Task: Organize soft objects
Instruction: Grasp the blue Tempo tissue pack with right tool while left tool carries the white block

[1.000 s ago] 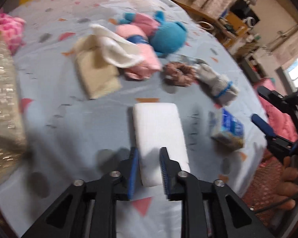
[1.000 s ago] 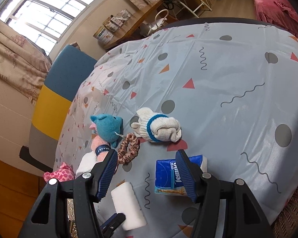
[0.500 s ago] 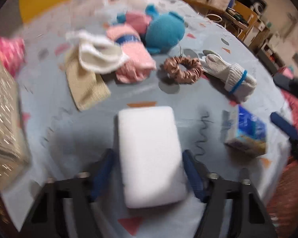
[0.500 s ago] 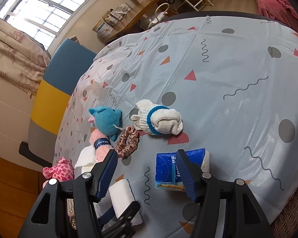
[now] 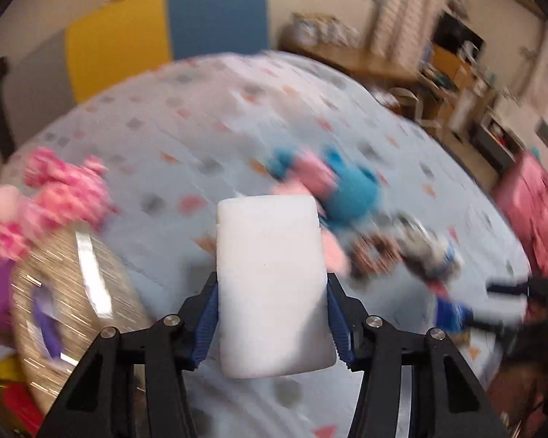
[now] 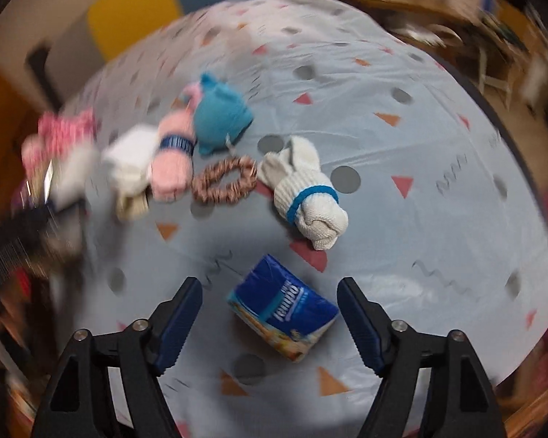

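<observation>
**White sponge up off the cloth, tissue pack between my open right fingers**

Since half a second ago, my left gripper (image 5: 272, 314) has closed in from a wide spread onto the white sponge block (image 5: 270, 277) and raised it off the tablecloth (image 5: 201, 124). Both blue pads press its long sides, and the block stands up between them, its far end blocking part of the blue and pink plush toy (image 5: 350, 189). Below and to my left sits the glittery gold basket (image 5: 91, 284), with the pink spotted plush (image 5: 58, 189) at its far rim (all of it heavily blurred in the left wrist view).

My right gripper (image 6: 270, 314) has swung to face along the table and hangs wide open, holding nothing. The blue tissue pack (image 6: 285, 310) lies on the cloth between the two fingers, touching neither, turned at an angle with one corner toward me. Its white lettering reads upside down from my side and looks like "tempo", though I cannot be sure of every letter.

Beyond the pack lies the rolled white sock (image 6: 307, 197) with a blue band around it, and just beside that the brown scrunchie (image 6: 224, 179). The pink roll next to the scrunchie carries a dark blue label band whose writing is too blurred to read.
</observation>
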